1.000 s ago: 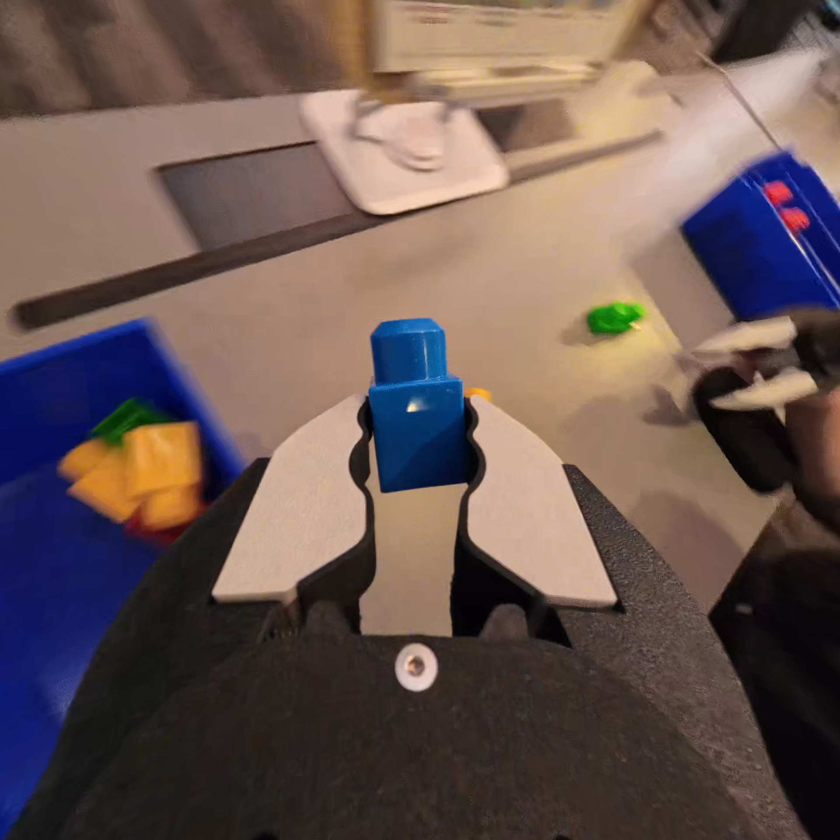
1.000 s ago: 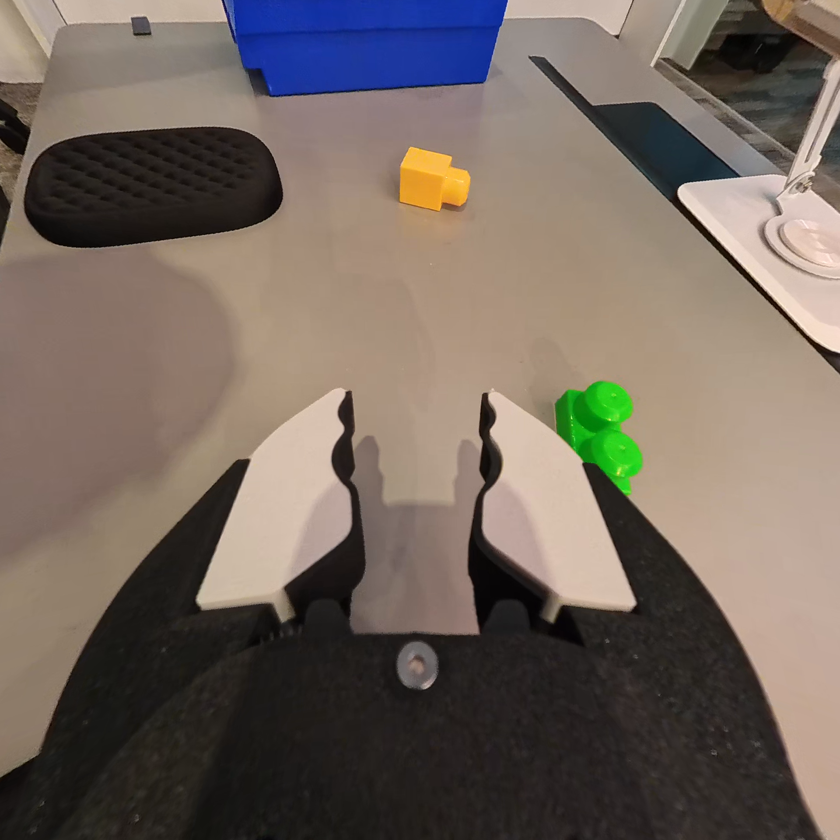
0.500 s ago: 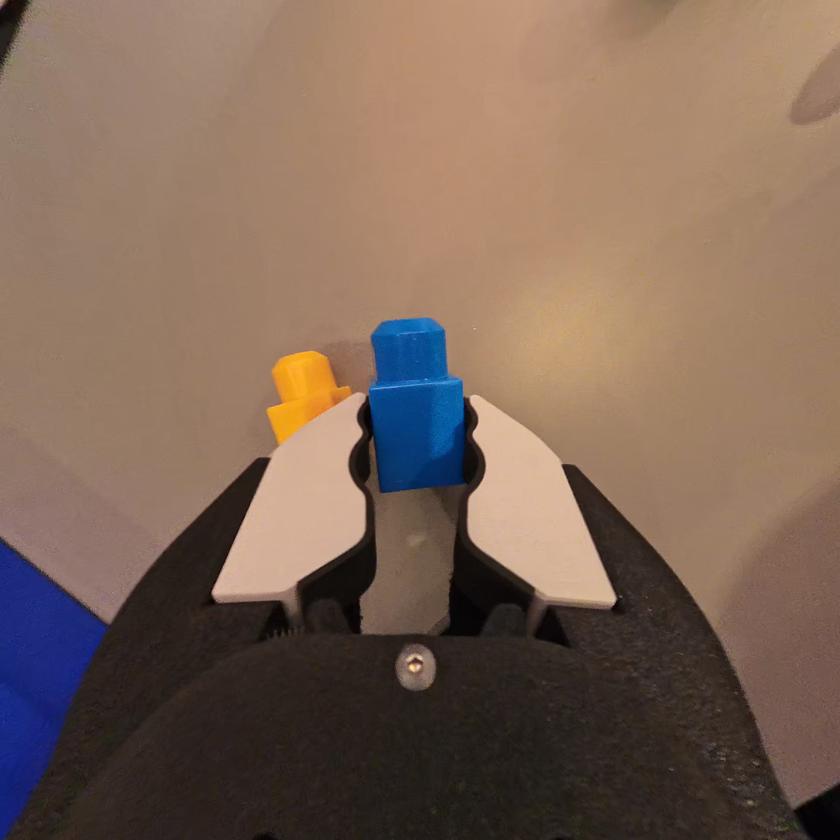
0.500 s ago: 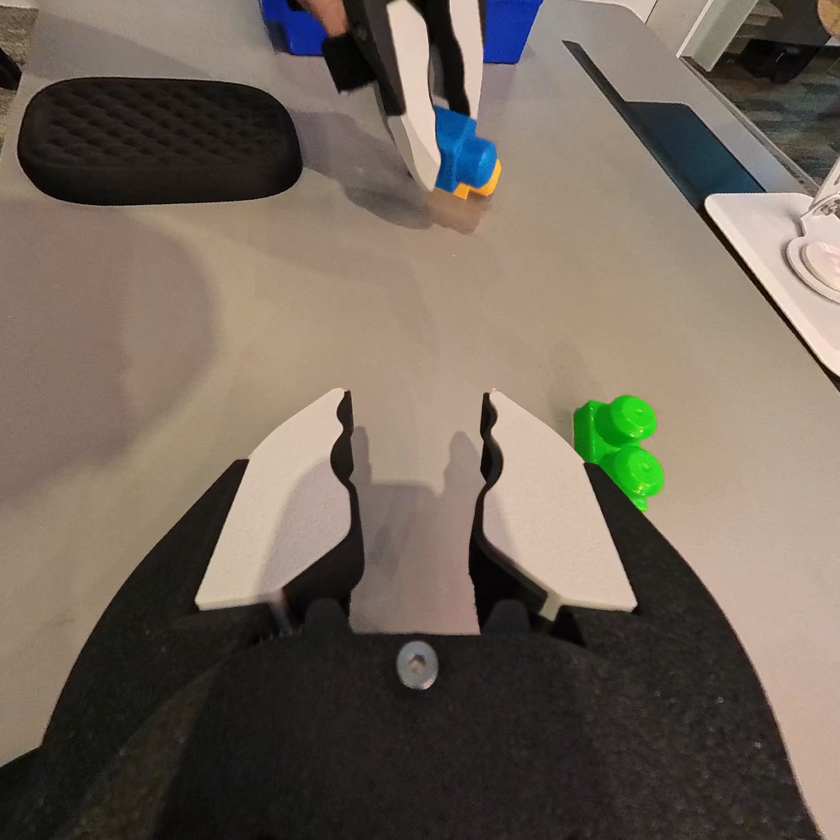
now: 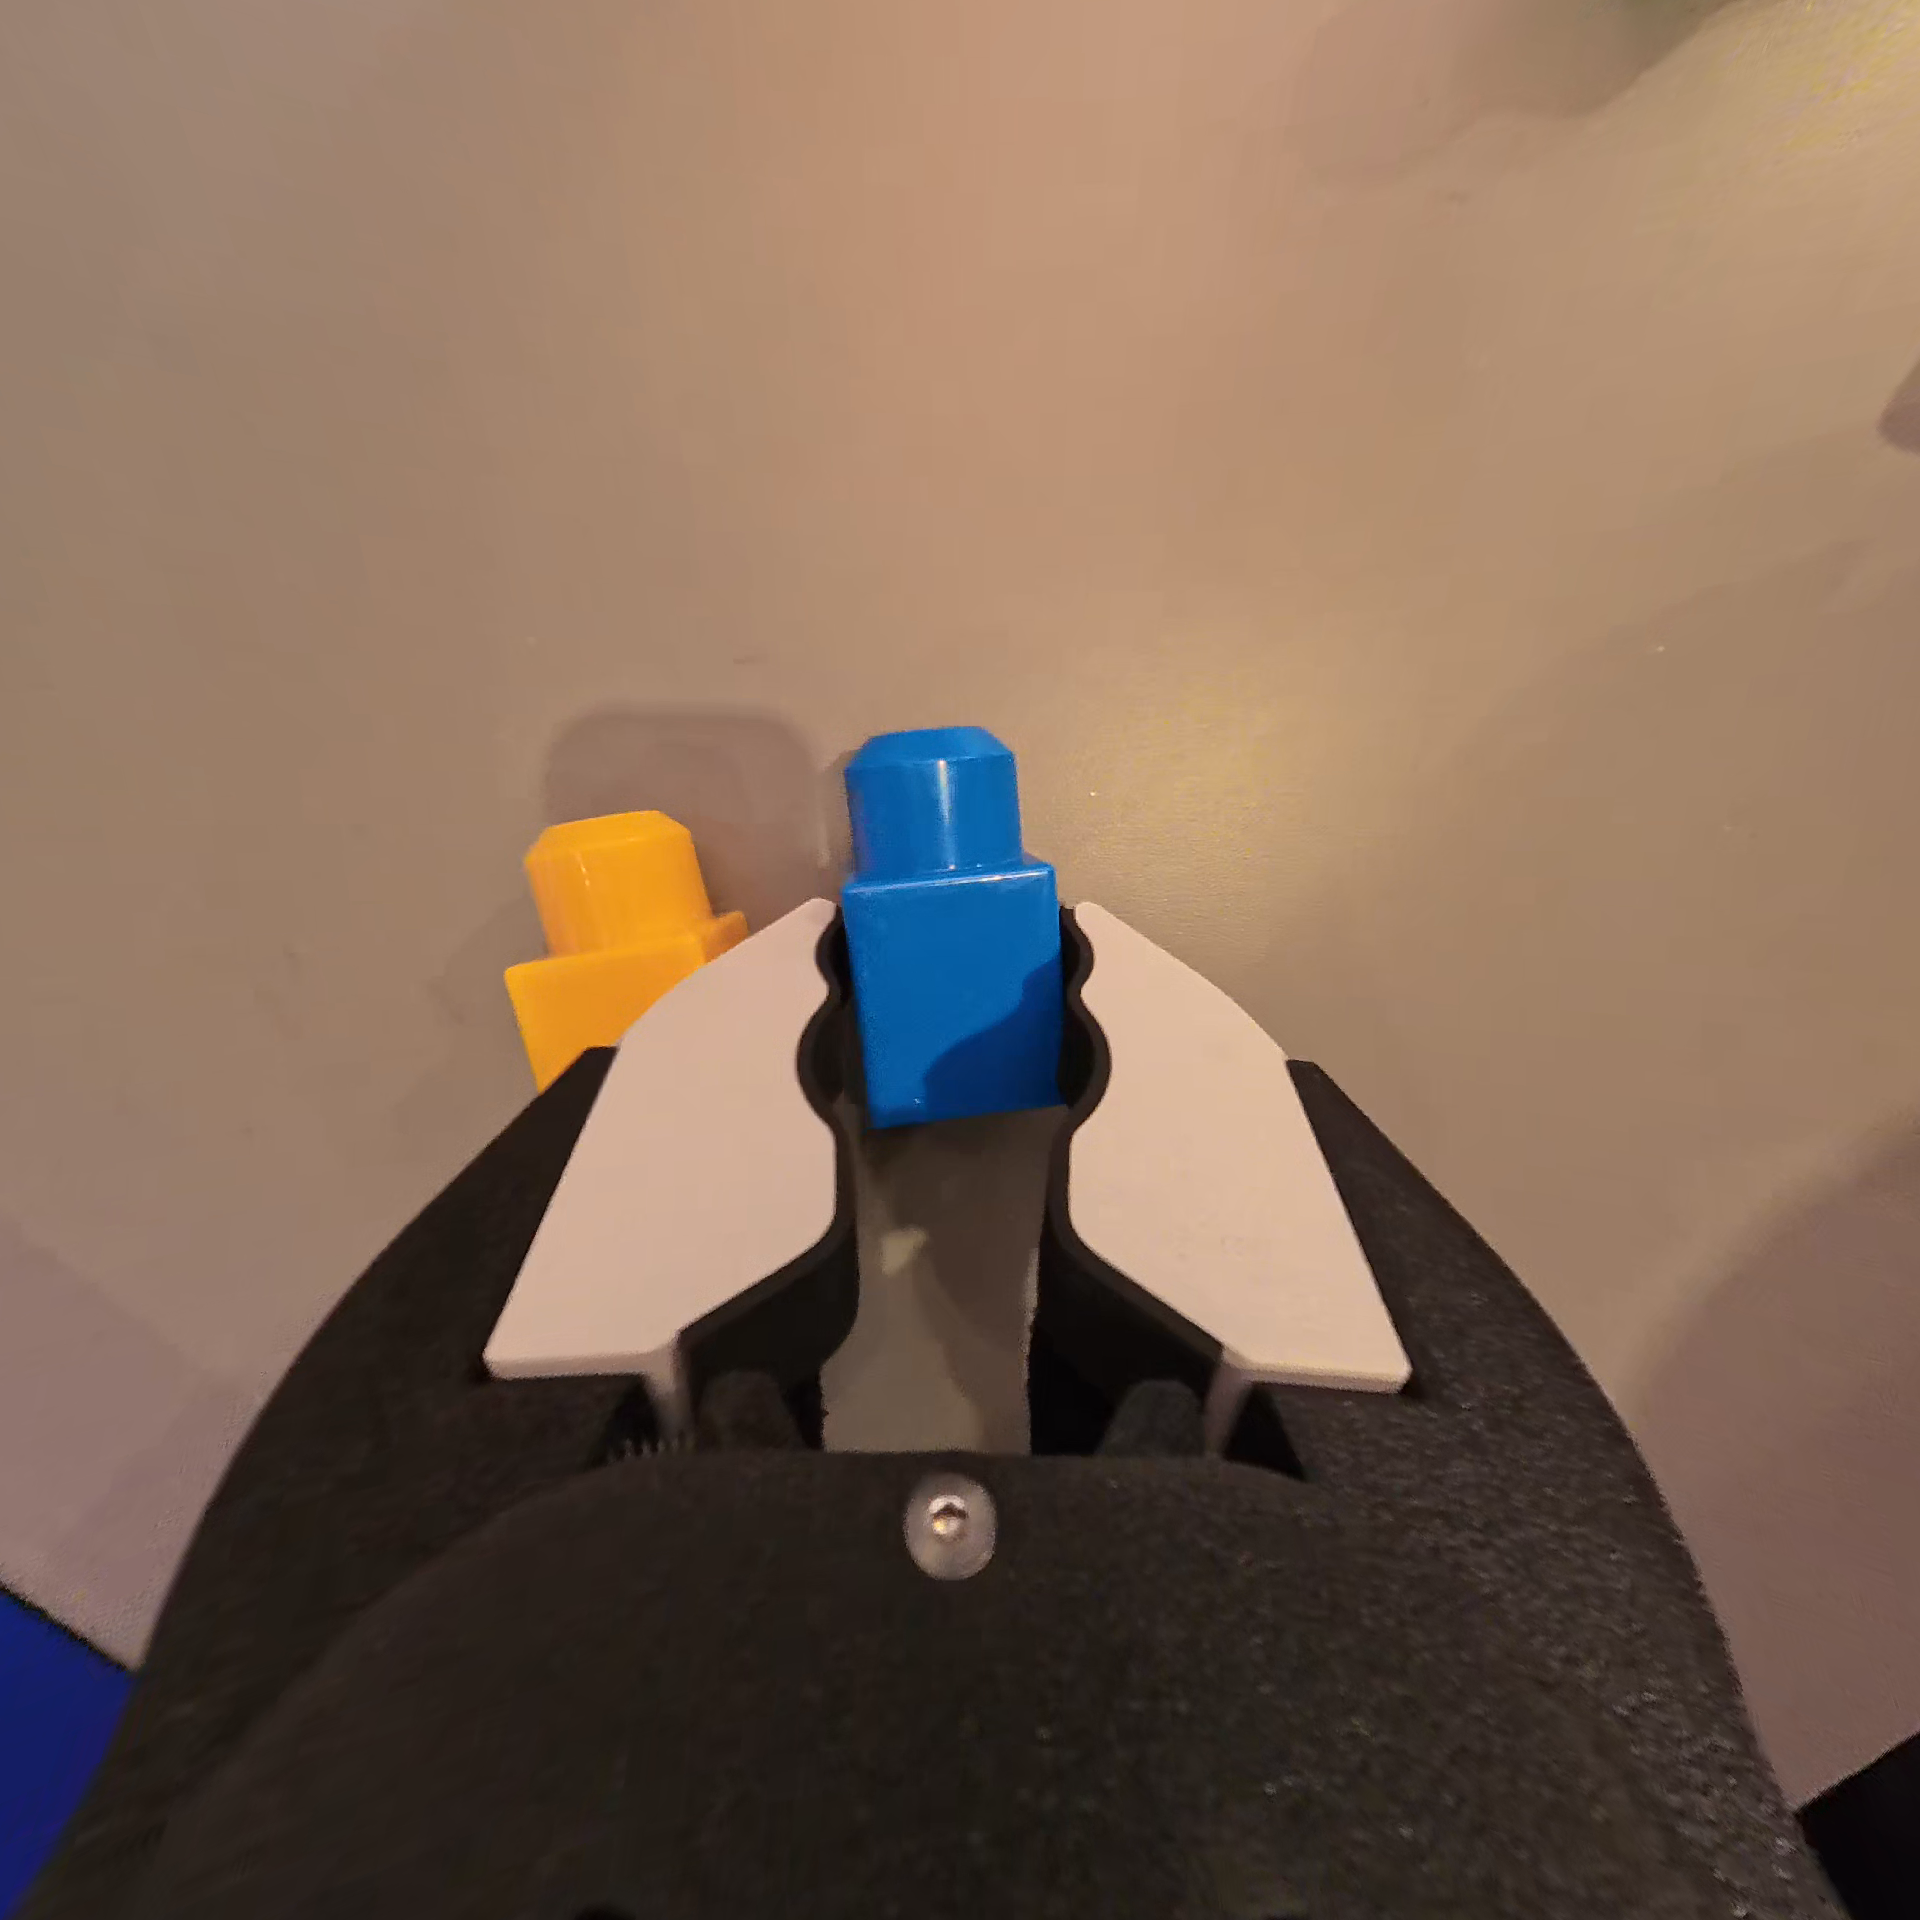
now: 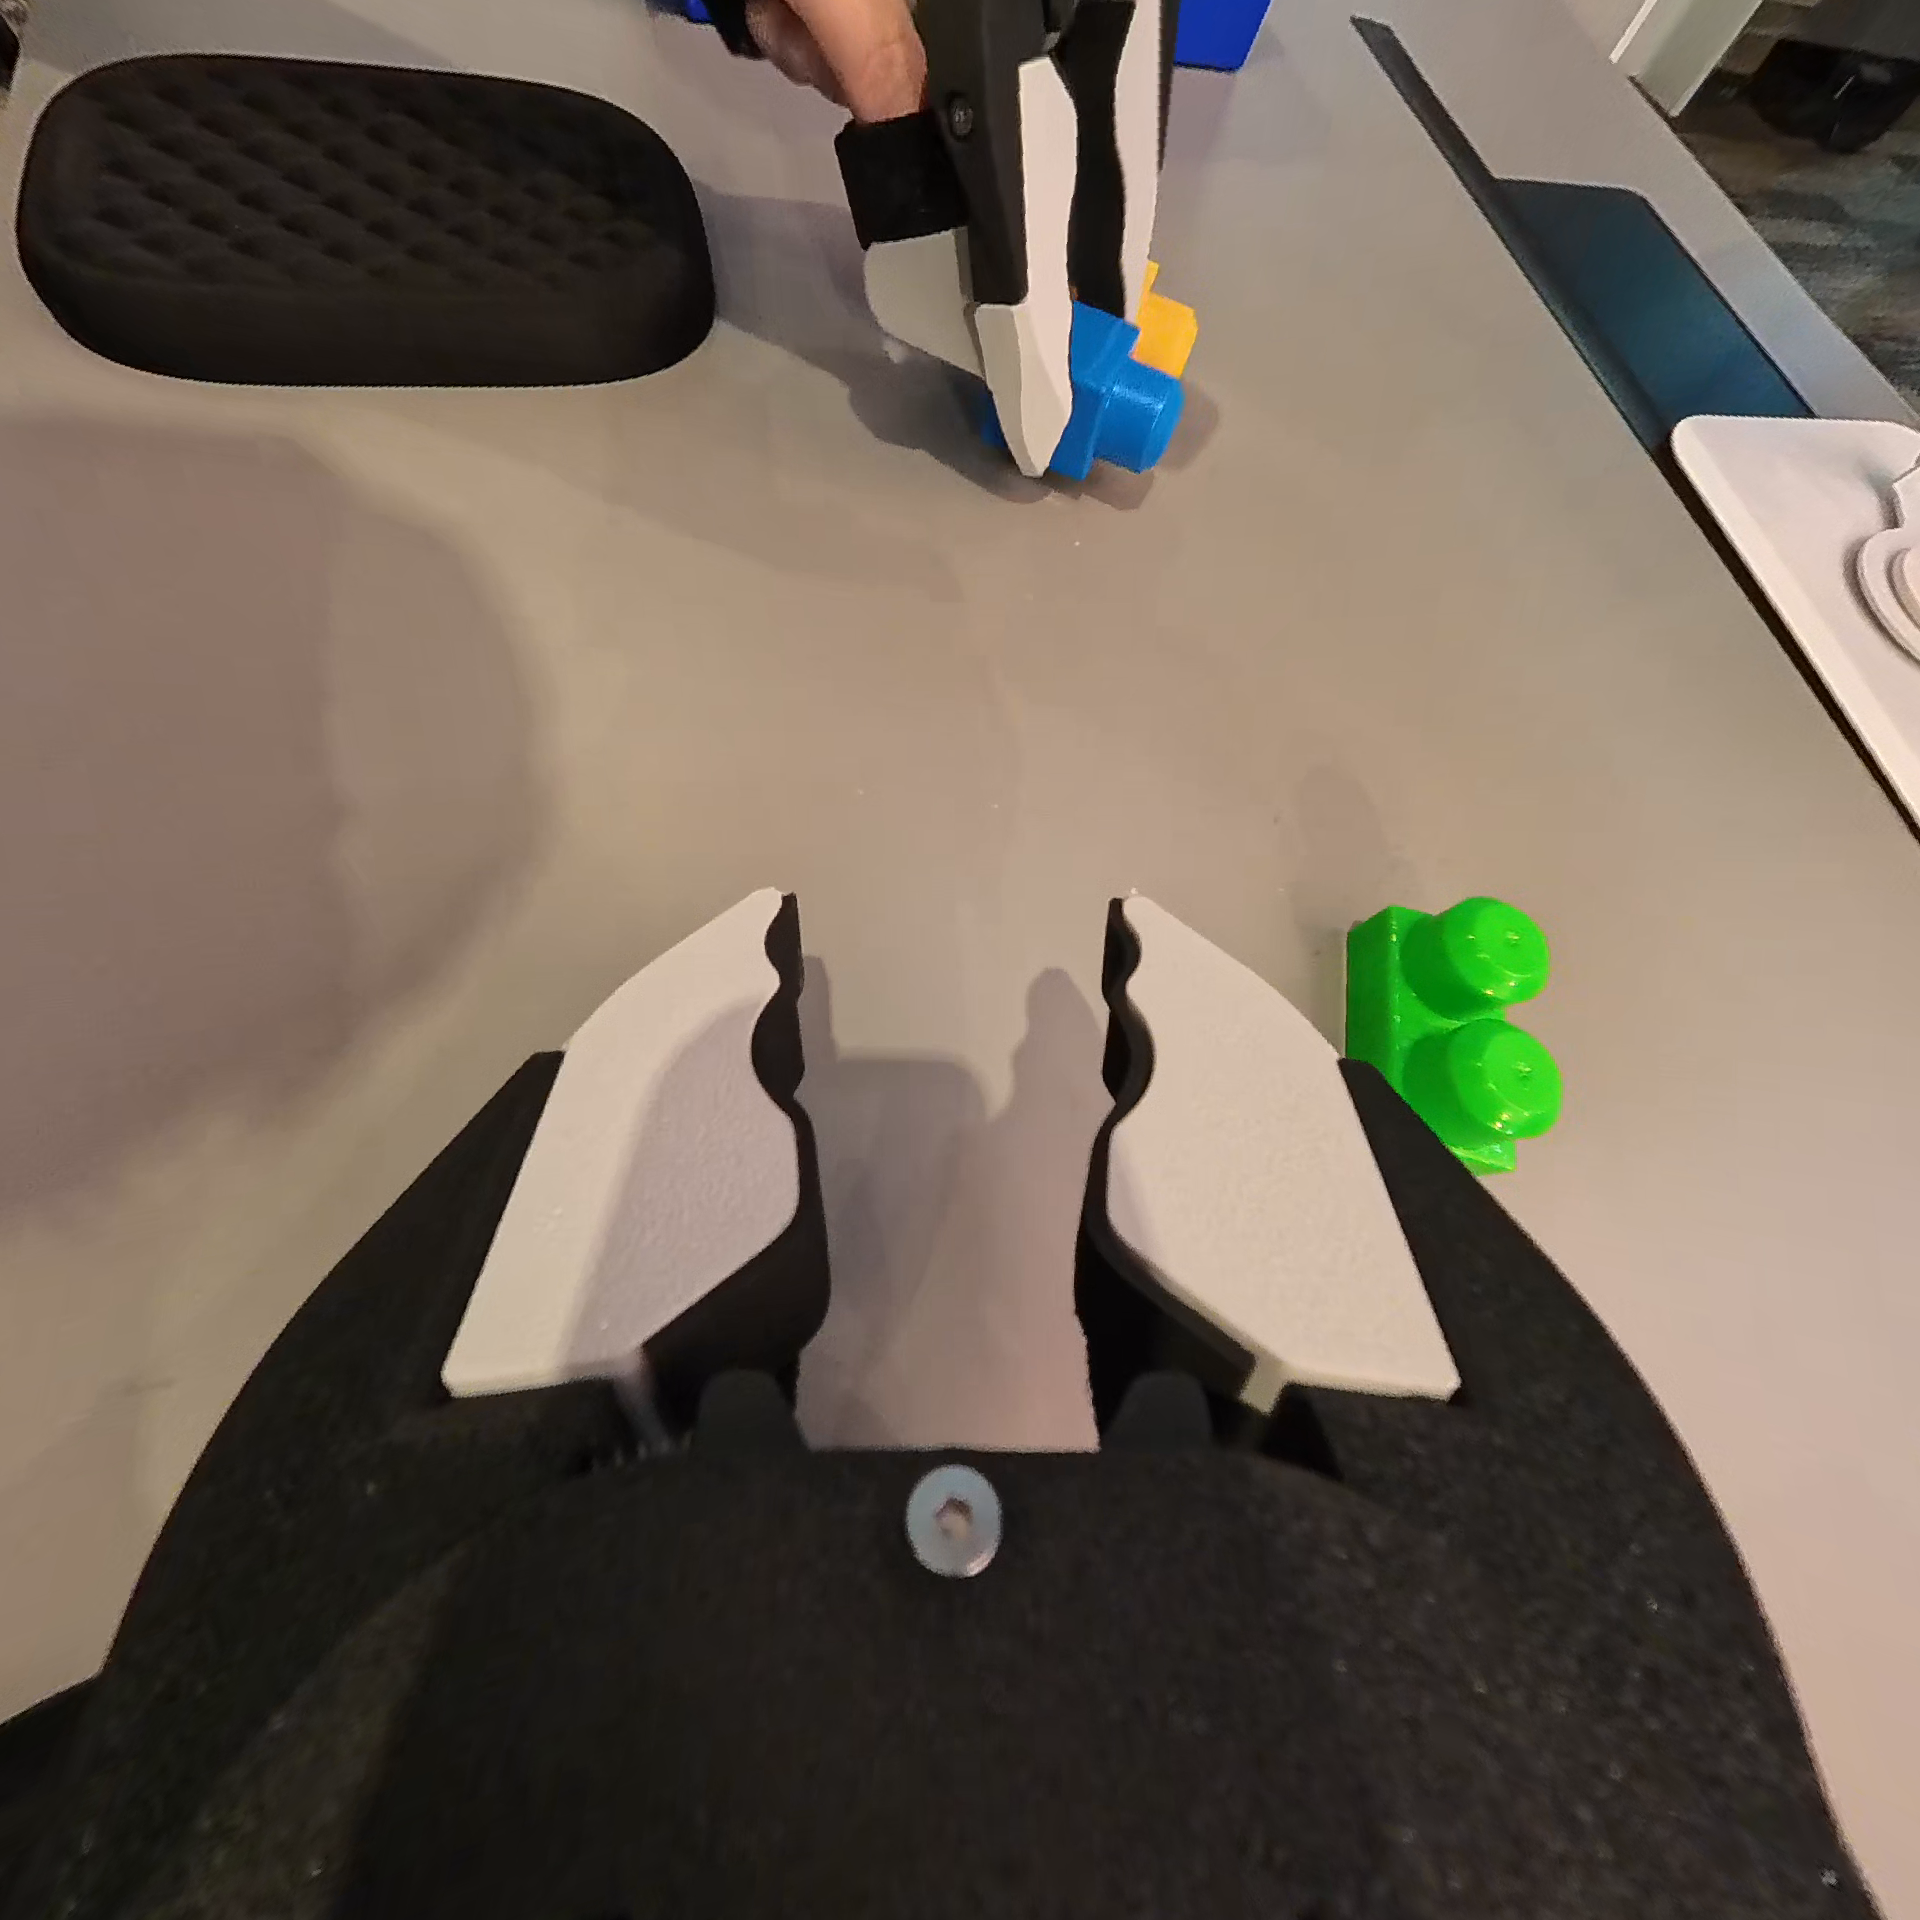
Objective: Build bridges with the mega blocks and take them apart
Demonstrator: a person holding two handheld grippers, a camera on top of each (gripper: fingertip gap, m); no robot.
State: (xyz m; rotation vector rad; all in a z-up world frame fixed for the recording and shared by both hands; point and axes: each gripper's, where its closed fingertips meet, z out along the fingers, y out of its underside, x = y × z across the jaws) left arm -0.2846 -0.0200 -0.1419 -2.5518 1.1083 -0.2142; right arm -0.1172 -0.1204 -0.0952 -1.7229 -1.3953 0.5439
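Observation:
My left gripper [image 5: 954, 909] is shut on a blue one-stud block [image 5: 951, 987], held on its side down at the table, stud pointing away. A yellow one-stud block [image 5: 613, 951] lies on its side just left of it, partly behind my left finger. The right wrist view shows the same left gripper [image 6: 1081, 416] with the blue block [image 6: 1117, 400] on the table beside the yellow block [image 6: 1166, 330]. My right gripper [image 6: 951, 909] is open and empty, low over the table. A green two-stud block [image 6: 1455, 1029] lies on its side just right of its right finger.
A black padded rest [image 6: 353, 218] lies at the far left of the grey table [image 6: 727, 675]. A blue bin [image 6: 1216, 31] stands at the far edge, and its corner shows in the left wrist view [image 5: 42, 1704]. A white stand base [image 6: 1818, 540] sits at the right edge. The left gripper's tips are roughly 20 centimeters from the right gripper's.
My left gripper has brought the blue block down to the table beside the yellow block, and both look nearer. My right gripper has stayed open and drifted slightly left of the green block.

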